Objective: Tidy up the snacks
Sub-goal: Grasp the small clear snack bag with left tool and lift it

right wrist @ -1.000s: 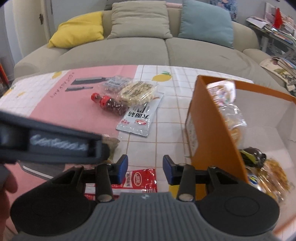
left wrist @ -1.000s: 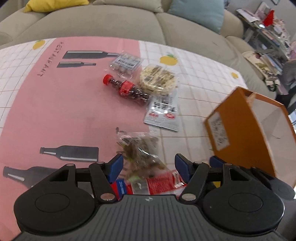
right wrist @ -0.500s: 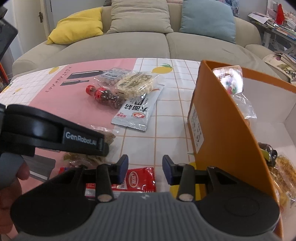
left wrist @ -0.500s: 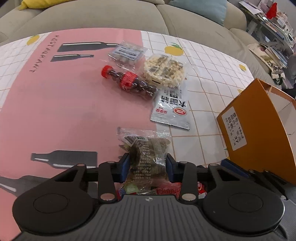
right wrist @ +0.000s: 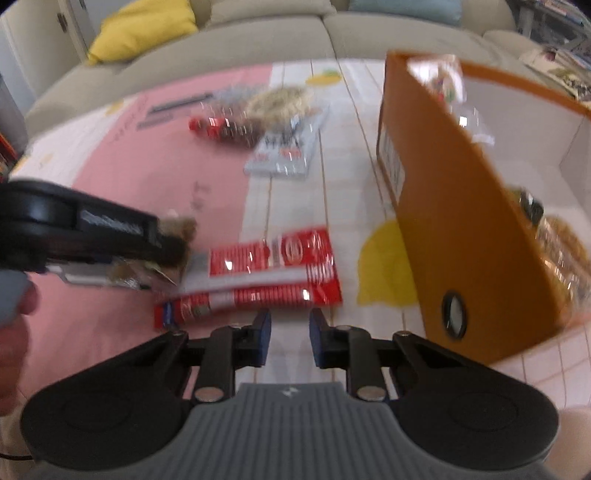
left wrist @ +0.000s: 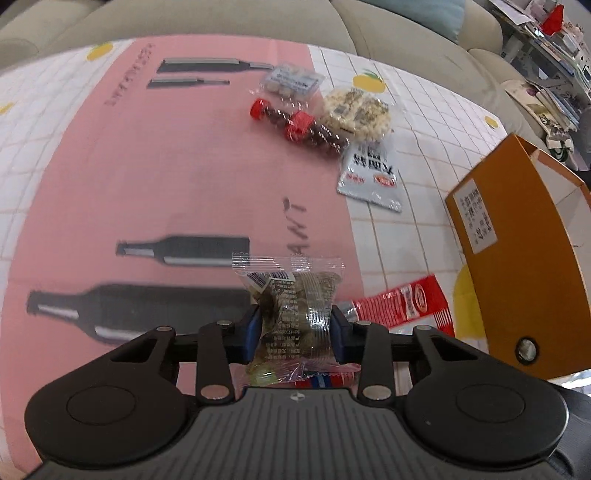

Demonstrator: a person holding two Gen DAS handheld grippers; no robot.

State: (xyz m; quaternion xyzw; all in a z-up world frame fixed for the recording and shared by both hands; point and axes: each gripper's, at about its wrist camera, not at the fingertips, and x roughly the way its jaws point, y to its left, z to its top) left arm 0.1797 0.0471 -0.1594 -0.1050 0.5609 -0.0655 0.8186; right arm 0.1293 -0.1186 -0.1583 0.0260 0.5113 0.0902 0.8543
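My left gripper is closing its jaws, and the pads press on a clear packet of brown-green snack that stands up between them. The right wrist view shows the same gripper and packet at the left, blurred. A red packet lies flat on the cloth just ahead of my right gripper. Its jaws are closing too, with nothing between them. To the right stands the orange box with several snacks inside. In the left wrist view the red packet lies beside the box.
Farther back on the pink and white tablecloth lie a red-capped bottle, a round cracker pack, a silver packet and a clear pack of sweets. A sofa lines the far edge. A person's hand shows at the left.
My left gripper has shut on the clear packet and carried it left, off the red packet. My right gripper's jaws have narrowed, and the red packet now lies fully in front of them.
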